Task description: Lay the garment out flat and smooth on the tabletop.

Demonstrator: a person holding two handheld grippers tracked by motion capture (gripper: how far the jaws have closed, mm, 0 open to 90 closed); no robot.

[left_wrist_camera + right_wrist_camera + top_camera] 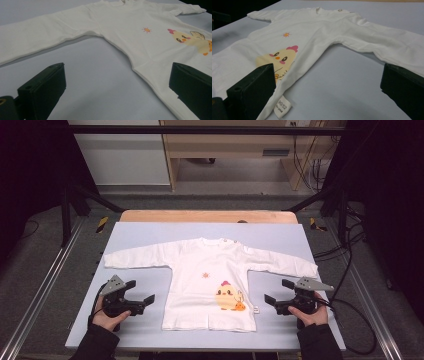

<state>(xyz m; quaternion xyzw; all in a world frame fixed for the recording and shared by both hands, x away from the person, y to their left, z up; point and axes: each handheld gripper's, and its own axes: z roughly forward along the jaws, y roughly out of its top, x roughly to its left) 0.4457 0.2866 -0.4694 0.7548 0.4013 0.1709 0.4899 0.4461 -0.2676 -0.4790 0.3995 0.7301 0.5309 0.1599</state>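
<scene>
A white long-sleeved baby shirt (210, 280) with a yellow chick print (228, 297) lies flat and spread out on the pale blue table top (150, 232), both sleeves stretched sideways. My left gripper (141, 293) rests just left of the shirt's lower side, jaws wide apart and empty, aimed at the hem. In the left gripper view the shirt (140, 32) lies ahead and to the right. My right gripper (278, 291) sits just right of the shirt, also open and empty. In the right gripper view the chick print (278, 61) and a size label (282, 106) lie close to the left jaw.
The blue board sits on a wooden table (207, 216) inside a black frame with metal rails (45, 280) along both sides. Cables (350, 265) trail on the floor at the right. Bare blue surface lies below each sleeve, where the grippers stand.
</scene>
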